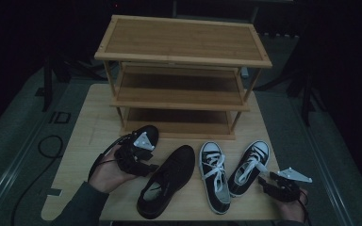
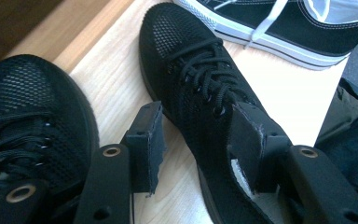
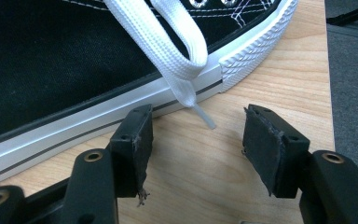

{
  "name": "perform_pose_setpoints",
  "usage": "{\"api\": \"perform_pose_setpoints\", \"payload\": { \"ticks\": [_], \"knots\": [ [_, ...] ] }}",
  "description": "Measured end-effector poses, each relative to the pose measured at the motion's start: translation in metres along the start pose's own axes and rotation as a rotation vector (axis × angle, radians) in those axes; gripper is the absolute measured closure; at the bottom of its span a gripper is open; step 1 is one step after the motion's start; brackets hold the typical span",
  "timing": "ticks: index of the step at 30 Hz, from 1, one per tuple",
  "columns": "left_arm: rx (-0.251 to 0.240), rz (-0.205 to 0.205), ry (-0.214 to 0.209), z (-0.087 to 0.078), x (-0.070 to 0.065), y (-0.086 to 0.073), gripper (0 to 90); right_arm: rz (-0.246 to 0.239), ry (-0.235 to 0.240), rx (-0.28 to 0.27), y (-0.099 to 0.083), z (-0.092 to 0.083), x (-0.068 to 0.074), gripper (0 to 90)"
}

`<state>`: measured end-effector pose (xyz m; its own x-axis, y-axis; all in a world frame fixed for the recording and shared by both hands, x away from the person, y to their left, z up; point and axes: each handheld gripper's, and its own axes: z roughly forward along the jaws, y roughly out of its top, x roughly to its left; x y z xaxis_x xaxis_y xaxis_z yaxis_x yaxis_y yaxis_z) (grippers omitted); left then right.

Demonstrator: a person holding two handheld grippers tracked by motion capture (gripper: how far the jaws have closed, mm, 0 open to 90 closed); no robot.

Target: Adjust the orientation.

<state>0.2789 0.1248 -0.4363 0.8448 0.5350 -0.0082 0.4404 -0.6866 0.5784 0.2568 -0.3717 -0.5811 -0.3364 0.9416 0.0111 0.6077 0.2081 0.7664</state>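
Note:
Two black mesh shoes lie on the wooden table (image 1: 94, 136): one (image 1: 169, 181) at the front middle, the other (image 1: 148, 133) behind it, partly under my left hand. My left gripper (image 1: 153, 167) is open and straddles the near shoe's (image 2: 191, 74) side wall by the collar (image 2: 198, 149). One pad (image 2: 251, 144) sits at the shoe's opening; the other pad (image 2: 144, 149) stands clear of it outside. My right gripper (image 1: 263, 180) is open over bare wood (image 3: 196, 149), beside the white sole of a black canvas sneaker (image 3: 51, 60), whose white lace (image 3: 168, 46) dangles just ahead.
A three-shelf bamboo shoe rack (image 1: 181, 47) stands at the back of the table. Two black-and-white canvas sneakers (image 1: 214, 176) (image 1: 250, 165) lie side by side right of the mesh shoes. The table's right edge (image 3: 328, 93) runs close to my right gripper.

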Motion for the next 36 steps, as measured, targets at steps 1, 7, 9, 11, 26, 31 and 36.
{"api": "perform_pose_setpoints", "payload": {
  "ticks": [1, 7, 9, 11, 26, 31, 36],
  "knots": [
    [0.001, 0.001, -0.001, 0.001, 0.0, 0.0, 54.8, 0.001, 0.0, 0.0, 0.0, 0.0, 0.0, 42.1],
    [0.021, 0.012, -0.017, 0.009, -0.004, -0.002, 56.1, 0.002, 0.0, 0.0, 0.0, 0.0, 0.0, 42.1],
    [0.025, 0.009, -0.017, 0.011, -0.005, -0.002, 57.2, 0.0, 0.0, 0.001, 0.0, 0.0, 0.0, 42.1],
    [0.028, 0.007, -0.023, 0.013, -0.005, -0.004, 58.2, 0.0, 0.0, 0.0, 0.0, 0.0, 0.0, 42.1],
    [0.12, -0.015, 0.031, 0.052, -0.017, -0.002, 71.3, 0.0, 0.0, 0.0, 0.0, 0.0, 0.0, 42.1],
    [0.089, -0.048, 0.042, 0.05, -0.016, -0.006, 85.9, 0.0, 0.0, 0.001, 0.0, 0.0, 0.0, 42.1],
    [0.083, -0.067, 0.058, 0.047, -0.012, -0.009, 86.8, -0.001, 0.0, 0.0, 0.0, 0.0, 0.0, 42.1]
  ]
}}
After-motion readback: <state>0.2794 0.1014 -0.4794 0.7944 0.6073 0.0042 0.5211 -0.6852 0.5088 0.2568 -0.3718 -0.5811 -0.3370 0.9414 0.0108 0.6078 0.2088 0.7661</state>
